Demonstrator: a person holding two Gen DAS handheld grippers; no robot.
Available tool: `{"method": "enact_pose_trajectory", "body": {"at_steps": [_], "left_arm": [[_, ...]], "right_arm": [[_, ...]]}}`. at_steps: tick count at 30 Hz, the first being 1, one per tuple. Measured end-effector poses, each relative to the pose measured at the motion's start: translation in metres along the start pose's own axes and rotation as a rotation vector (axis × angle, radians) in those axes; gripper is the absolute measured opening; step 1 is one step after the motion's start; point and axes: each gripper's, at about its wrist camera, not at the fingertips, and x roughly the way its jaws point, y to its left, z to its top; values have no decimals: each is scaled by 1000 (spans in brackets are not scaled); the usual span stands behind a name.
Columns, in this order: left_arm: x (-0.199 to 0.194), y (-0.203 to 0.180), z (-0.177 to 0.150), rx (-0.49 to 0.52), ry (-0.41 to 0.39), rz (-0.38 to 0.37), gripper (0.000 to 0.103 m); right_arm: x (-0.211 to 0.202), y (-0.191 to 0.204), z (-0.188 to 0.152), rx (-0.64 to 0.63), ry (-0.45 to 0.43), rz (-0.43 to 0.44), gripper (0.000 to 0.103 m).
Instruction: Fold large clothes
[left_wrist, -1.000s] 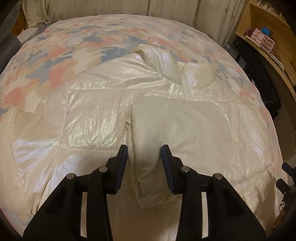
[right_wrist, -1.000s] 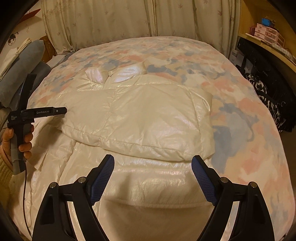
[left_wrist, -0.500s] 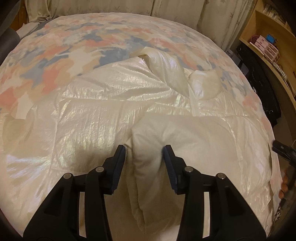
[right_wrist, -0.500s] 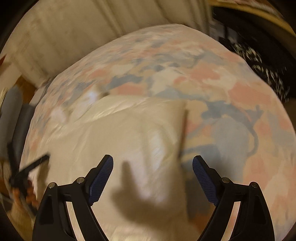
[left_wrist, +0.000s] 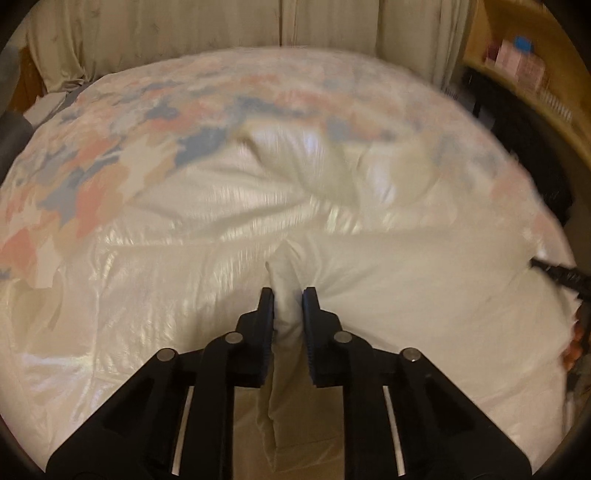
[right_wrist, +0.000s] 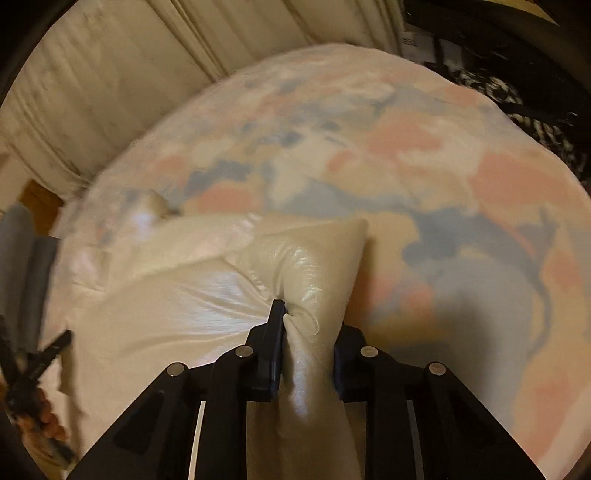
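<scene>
Both grippers pinch the cream jacket (left_wrist: 406, 280) on the bed (left_wrist: 110, 155): left gripper (left_wrist: 288, 299) clamps a fold's near edge, right gripper (right_wrist: 306, 321) squeezes a puffed corner. Only the left view shows the far shelf (left_wrist: 517, 66); both blurred.

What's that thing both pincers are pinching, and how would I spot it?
Look at the big bed with its pink-and-blue patterned cover. On it lies a puffy, shiny cream jacket, pinched by left gripper and right gripper; unlike the cover, it is plain and glossy.
</scene>
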Motion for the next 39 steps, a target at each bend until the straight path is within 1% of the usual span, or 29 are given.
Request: {"method": "enact_pose_trajectory", "body": {"at_steps": [1, 2, 3, 4, 5, 7, 9, 13, 15, 17, 18, 19, 21, 23, 24, 26, 28, 31, 35, 39], "left_arm": [[0, -2, -2, 5, -5, 18, 16], [-2, -3, -3, 4, -14, 29, 18], [-6, -3, -4, 1, -18, 33, 21], [-10, -2, -5, 2, -15, 27, 23], [-15, -1, -5, 3, -12, 20, 28], [-30, 3, -5, 4, -32, 28, 30], [-50, 8, -6, 1, -72, 59, 33], [-84, 5, -5, -2, -157, 53, 34], [-91, -6, -3, 0, -177, 26, 34], [-88, -21, -2, -7, -151, -28, 34], [-83, -28, -2, -8, -130, -39, 34], [-73, -37, -3, -19, -90, -49, 34], [-53, -48, -9, -49, -40, -64, 34], [-31, -56, -17, -68, 5, -41, 34], [-21, -57, -23, -73, 18, -22, 34], [-13, -57, -30, -65, 12, -7, 34], [-13, -55, -32, -67, 7, -9, 34], [-14, -49, -31, -78, 16, -12, 33], [-11, -39, -34, -91, 18, -23, 33], [-11, -38, -36, -77, 12, -1, 34]], "right_arm": [[1, 1, -2, 0, 8, -13, 27], [-1, 3, -1, -7, 13, -34, 30], [-8, 8, 2, -19, 8, -72, 40], [-15, 11, 2, -33, 1, -92, 47], [-24, 15, 3, -57, -7, -98, 50], [-42, 27, 1, -95, -31, -106, 51], [-63, 42, -2, -131, -54, -123, 51], [-91, 77, -20, -216, -66, -85, 52], [-91, 109, -33, -264, -55, -47, 52], [-87, 135, -46, -290, -45, -13, 52], [-81, 150, -53, -307, -41, 7, 52], [-76, 163, -60, -322, -35, 22, 52], [-66, 182, -73, -344, -20, 41, 52], [-54, 196, -88, -374, -2, 31, 52], [-50, 200, -97, -395, -10, 6, 52], [-45, 199, -104, -440, -27, -28, 51], [-48, 192, -108, -460, -55, -89, 51], [-53, 161, -106, -431, -104, -200, 51], [-63, 117, -98, -327, -115, -232, 52], [-69, 104, -98, -283, -118, -241, 52]]}}
